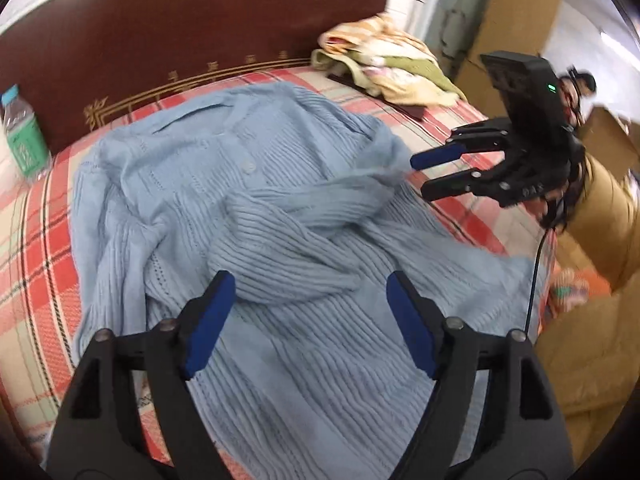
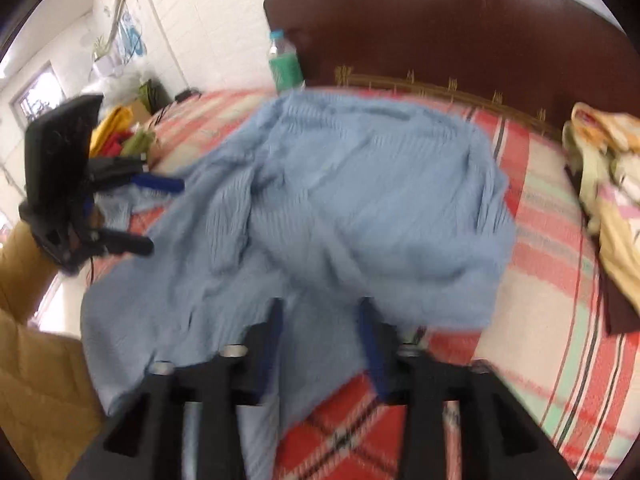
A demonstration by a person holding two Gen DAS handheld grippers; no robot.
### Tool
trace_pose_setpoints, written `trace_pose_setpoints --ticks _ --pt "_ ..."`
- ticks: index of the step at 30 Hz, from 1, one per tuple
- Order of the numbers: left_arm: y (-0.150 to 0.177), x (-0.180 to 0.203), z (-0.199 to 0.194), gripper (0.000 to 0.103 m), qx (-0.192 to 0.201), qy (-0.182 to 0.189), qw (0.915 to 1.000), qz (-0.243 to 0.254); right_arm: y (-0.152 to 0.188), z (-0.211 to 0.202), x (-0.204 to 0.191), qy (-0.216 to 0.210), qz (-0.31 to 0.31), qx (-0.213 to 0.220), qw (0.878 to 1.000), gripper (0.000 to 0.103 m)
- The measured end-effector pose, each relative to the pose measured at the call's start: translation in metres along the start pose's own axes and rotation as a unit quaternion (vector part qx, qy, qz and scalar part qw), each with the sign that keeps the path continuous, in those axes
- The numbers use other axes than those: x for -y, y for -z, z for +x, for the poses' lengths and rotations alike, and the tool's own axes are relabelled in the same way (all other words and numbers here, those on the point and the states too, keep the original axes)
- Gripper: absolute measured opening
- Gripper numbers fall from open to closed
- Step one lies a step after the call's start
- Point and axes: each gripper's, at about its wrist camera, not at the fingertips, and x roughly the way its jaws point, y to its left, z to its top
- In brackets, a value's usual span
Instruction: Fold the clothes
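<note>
Blue-padded left claw [image 1: 308,284] agape over cardigan [image 1: 256,208]

Bed [image 1: 48,240]: covered with a plaid sheet in red, cream and pale green with dark lines; dark red-brown headboard [image 1: 200,32] with gold line ornament at the far end. Lying directly on it:
- light blue ribbed knit cardigan [image 1: 280,240], spread across the middle, collar and buttons toward the headboard, one sleeve folded across the body, fabric rumpled
- heap of cream, yellow and green patterned cloth [image 1: 384,64] at the far corner by the headboard, well apart from the cardigan, resting partly on a flat dark item whose nature is unclear
</note>
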Motion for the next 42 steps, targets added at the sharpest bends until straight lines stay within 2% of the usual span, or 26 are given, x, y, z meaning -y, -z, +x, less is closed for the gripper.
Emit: trace_pose_setpoints --ticks 3,6,7,8,9,10,11,13,14,16,19,21,23,24,25,27,30,32,35,36,37,40,42 --pt "-0.004 -0.007 0.022 0.079 -0.016 -0.016 0.9996 -0.019 -0.022 0.021 -0.002 -0.012 -0.013 0.0 1.0 0.049" --pt "-0.007 -0.011 0.043 0.076 -0.034 -0.03 0.9986 -0.028 -0.033 0.055 0.0 -0.015 -0.019 -0.04 0.999 0.049" --pt "-0.006 -0.012 0.048 0.068 -0.04 -0.038 0.9982 -0.025 -0.034 0.064 0.001 -0.022 -0.017 -0.055 0.998 0.047" --pt "-0.006 -0.011 0.052 0.059 -0.042 -0.051 0.9977 -0.017 -0.035 0.072 0.002 -0.026 -0.014 -0.067 0.997 0.04" --pt "-0.007 -0.011 0.052 0.041 -0.043 -0.059 0.9973 -0.012 -0.034 0.076 0.002 -0.029 -0.013 -0.072 0.997 0.035" --pt "-0.007 -0.01 0.051 0.033 -0.042 -0.065 0.9969 -0.009 -0.033 0.073 0.002 -0.033 -0.013 -0.067 0.997 0.02" --pt "-0.008 -0.011 0.048 0.032 -0.037 -0.064 0.9972 -0.011 -0.033 0.067 0.002 -0.037 -0.013 -0.058 0.998 0.009" --pt "-0.008 -0.013 0.038 0.021 -0.02 -0.055 0.9981 -0.016 -0.032 0.054 0.002 -0.044 -0.012 -0.039 0.998 0.007" --pt "-0.008 -0.013 0.032 0.021 -0.011 -0.05 0.9986 -0.014 -0.03 0.046 0.0 -0.046 -0.017 -0.029 0.998 0.006" --pt "-0.007 -0.009 0.018 0.021 0.006 -0.028 0.9996 -0.007 -0.024 0.028 -0.008 -0.051 -0.032 -0.007 0.998 0.006" --pt "0.001 0.003 0.002 0.021 0.008 0.011 0.9998 0.017 -0.01 0.011 -0.018 -0.064 -0.048 -0.003 0.997 0.006" --pt "0.008 0.011 -0.003 0.021 0.0 0.031 0.999 0.033 0.001 0.007 -0.025 -0.07 -0.062 -0.014 0.996 0.006" --pt "0.014 0.014 -0.002 0.024 -0.009 0.035 0.9987 0.035 0.014 0.011 -0.029 -0.061 -0.072 -0.035 0.995 0.006" --pt "0.015 0.012 -0.001 0.035 -0.012 0.03 0.9991 0.027 0.02 0.014 -0.03 -0.057 -0.075 -0.045 0.995 0.006" --pt "0.014 0.009 0.001 0.058 -0.013 0.018 0.9997 0.015 0.026 0.016 -0.029 -0.053 -0.073 -0.052 0.995 0.006" --pt "0.01 0.002 0.002 0.079 -0.005 -0.006 0.9999 -0.01 0.029 0.016 -0.02 -0.058 -0.05 -0.054 0.996 0.008" --pt "0.0 -0.003 0.01 0.079 0.002 -0.005 0.9995 -0.033 0.028 0.009 -0.008 -0.068 -0.008 -0.029 0.997 0.012" --pt "-0.008 -0.003 0.024 0.079 -0.006 -0.019 0.9993 -0.033 0.029 0.001 -0.005 -0.073 0.016 -0.007 0.997 0.025" --pt "-0.016 -0.001 0.047 0.078 -0.024 -0.031 0.9988 -0.029 0.032 -0.005 -0.003 -0.078 0.047 0.023 0.996 0.03" --pt "-0.018 0.0 0.054 0.069 -0.03 -0.033 0.9987 -0.026 0.033 -0.006 -0.002 -0.081 0.059 0.03 0.995 0.031" --pt "-0.018 -0.001 0.06 0.052 -0.039 -0.037 0.9983 -0.024 0.036 -0.006 -0.001 -0.083 0.07 0.035 0.993 0.031" --pt "-0.019 -0.003 0.065 0.021 -0.05 -0.052 0.9973 -0.016 0.04 -0.007 0.0 -0.084 0.086 0.044 0.992 0.031" --pt "-0.021 -0.003 0.054 0.016 -0.037 -0.063 0.9973 -0.006 0.036 -0.009 0.0 -0.08 0.083 0.047 0.992 0.031"
